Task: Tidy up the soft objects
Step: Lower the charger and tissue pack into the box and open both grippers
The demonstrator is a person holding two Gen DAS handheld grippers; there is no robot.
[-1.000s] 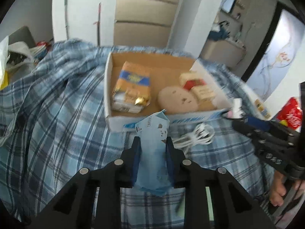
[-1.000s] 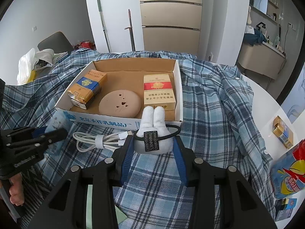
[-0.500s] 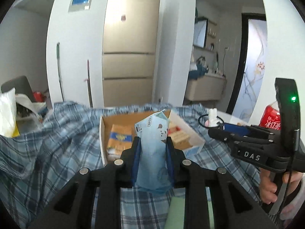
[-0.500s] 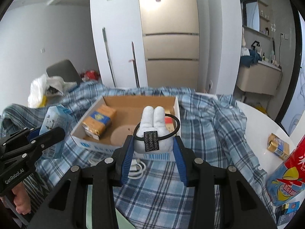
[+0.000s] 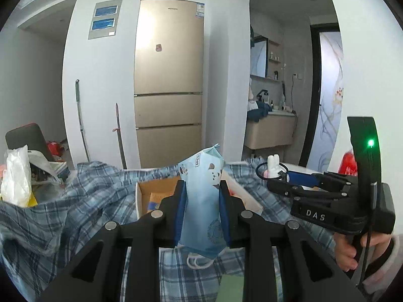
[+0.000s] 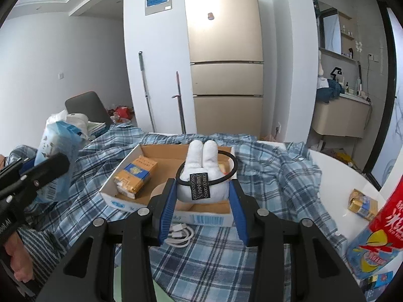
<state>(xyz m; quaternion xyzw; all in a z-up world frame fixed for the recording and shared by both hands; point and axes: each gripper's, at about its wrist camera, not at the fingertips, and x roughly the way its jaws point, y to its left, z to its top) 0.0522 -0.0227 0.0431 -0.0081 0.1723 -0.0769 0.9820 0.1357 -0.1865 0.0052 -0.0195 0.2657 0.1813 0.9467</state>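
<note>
My left gripper [image 5: 202, 207] is shut on a pale blue pack of face masks [image 5: 201, 201], held upright above the checked cloth; the same pack [image 6: 56, 151] shows at the left of the right wrist view. My right gripper [image 6: 202, 201] is shut on a white plush rabbit hair tie [image 6: 202, 176] with a black elastic loop; the rabbit [image 5: 273, 167] also appears in the left wrist view, right of the pack. Beyond both lies an open cardboard box [image 6: 126, 191] holding an orange and blue packet [image 6: 136, 177]; the rest of its contents are hidden behind the rabbit.
A blue checked cloth [image 6: 272, 176] covers the table. A white coiled cable [image 6: 180, 234] lies in front of the box. A red and blue snack bag [image 6: 377, 239] and a small gold pack [image 6: 361, 203] sit at the right. A fridge [image 6: 224, 63] stands behind.
Both grippers have risen and tilted up with their objects, so the box has dropped low in the views and the fridge and room behind have come into sight.
</note>
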